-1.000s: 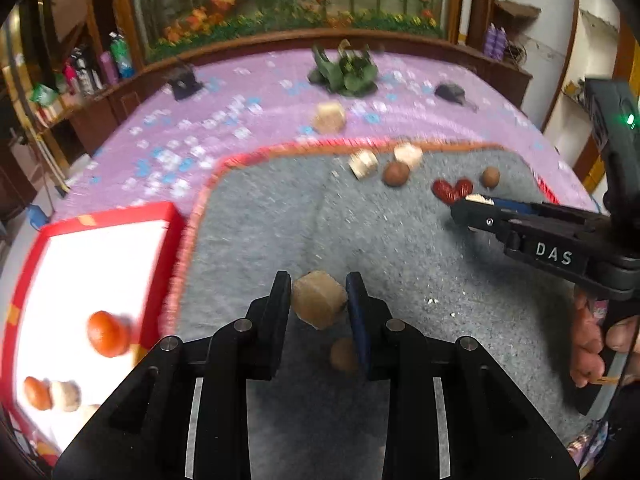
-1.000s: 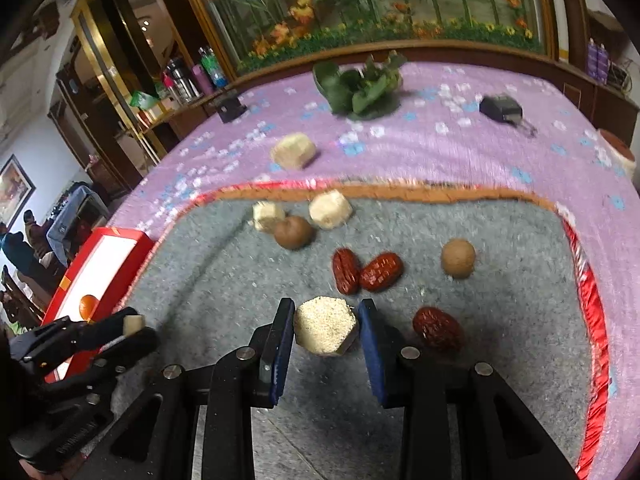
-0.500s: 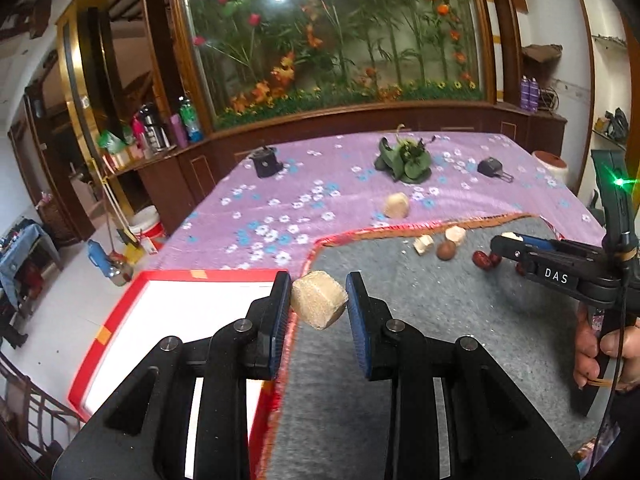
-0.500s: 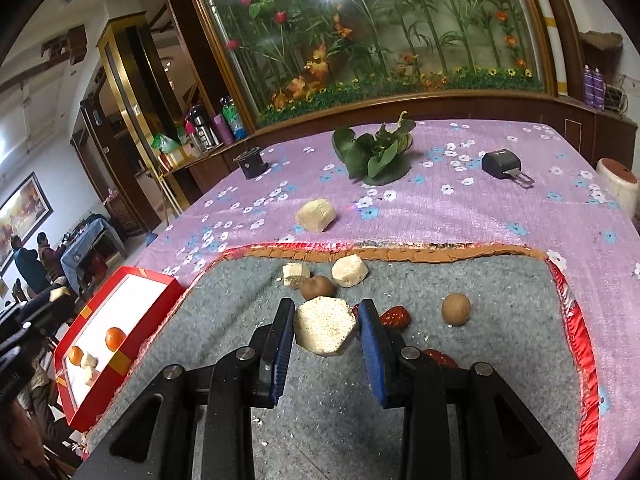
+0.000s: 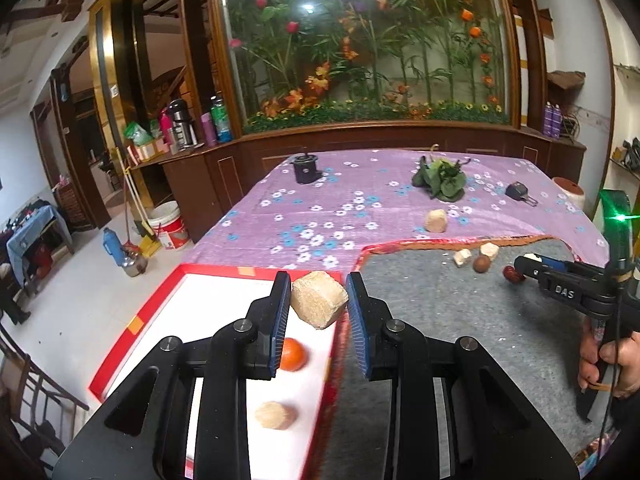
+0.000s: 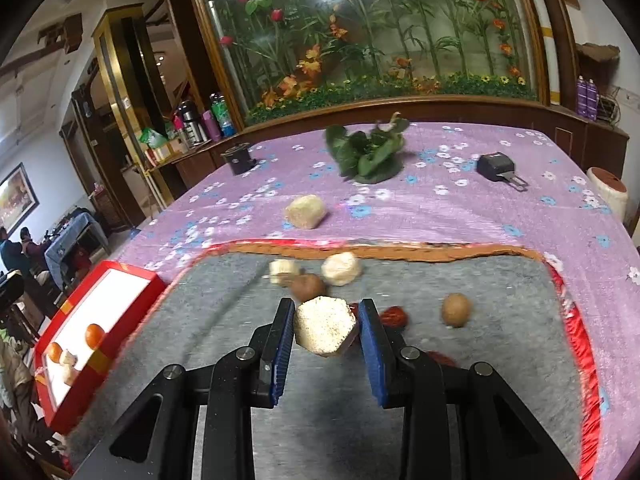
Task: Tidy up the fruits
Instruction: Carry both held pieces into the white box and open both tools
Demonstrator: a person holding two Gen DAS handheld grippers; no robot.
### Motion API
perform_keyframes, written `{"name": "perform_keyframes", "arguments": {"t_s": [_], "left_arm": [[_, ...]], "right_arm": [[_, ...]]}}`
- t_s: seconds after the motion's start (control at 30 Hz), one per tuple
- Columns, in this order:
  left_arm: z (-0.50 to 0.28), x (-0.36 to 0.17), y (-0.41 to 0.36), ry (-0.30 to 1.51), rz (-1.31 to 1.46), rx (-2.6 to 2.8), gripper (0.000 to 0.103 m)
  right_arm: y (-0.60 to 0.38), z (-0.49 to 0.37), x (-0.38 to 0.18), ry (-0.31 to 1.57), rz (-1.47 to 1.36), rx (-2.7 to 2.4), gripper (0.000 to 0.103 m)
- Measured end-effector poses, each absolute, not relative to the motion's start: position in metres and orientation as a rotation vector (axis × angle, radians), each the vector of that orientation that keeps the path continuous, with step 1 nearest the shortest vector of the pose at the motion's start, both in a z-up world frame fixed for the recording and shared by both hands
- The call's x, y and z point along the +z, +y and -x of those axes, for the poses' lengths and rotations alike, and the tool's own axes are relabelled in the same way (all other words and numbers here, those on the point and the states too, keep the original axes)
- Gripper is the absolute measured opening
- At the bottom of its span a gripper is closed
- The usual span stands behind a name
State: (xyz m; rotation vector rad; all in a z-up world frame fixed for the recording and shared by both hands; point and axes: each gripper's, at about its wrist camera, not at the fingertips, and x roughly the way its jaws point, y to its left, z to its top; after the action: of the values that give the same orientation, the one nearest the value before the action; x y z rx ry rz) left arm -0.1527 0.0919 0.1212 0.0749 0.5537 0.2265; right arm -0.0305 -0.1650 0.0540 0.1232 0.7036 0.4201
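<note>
— What sort of place am I looking at?
— A lived-in home, I'd say: a flowered purple cloth (image 5: 328, 208) over the worktop, a big glass case of artificial flowers (image 5: 376, 40) in dark wood panelling, flasks and bottles (image 5: 192, 124) on a sideboard, a broom and bucket (image 5: 168, 226) on the tiled floor.

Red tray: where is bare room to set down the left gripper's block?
The tray's far white floor, between its back rim and the orange, is bare. Nearer, the orange and a tan block crowd it. The left gripper holds its block above.
</note>
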Motion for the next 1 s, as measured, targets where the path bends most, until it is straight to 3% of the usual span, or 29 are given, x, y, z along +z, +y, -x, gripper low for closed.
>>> {"name": "perform_keyframes", "arguments": {"t_s": [0.4, 1.0], "left_arm": [[0.168, 0.112, 0.143, 0.563, -0.009, 0.327, 0.028], [0.176, 0.091, 0.186, 0.589, 0.045, 0.382, 0.028]], "right_arm": [[-0.033, 0.076, 0.086, 0.689, -0.097, 0.749, 0.031], [0.064, 0.104, 0.062, 0.782, -0.016, 0.882, 0.031]]}}
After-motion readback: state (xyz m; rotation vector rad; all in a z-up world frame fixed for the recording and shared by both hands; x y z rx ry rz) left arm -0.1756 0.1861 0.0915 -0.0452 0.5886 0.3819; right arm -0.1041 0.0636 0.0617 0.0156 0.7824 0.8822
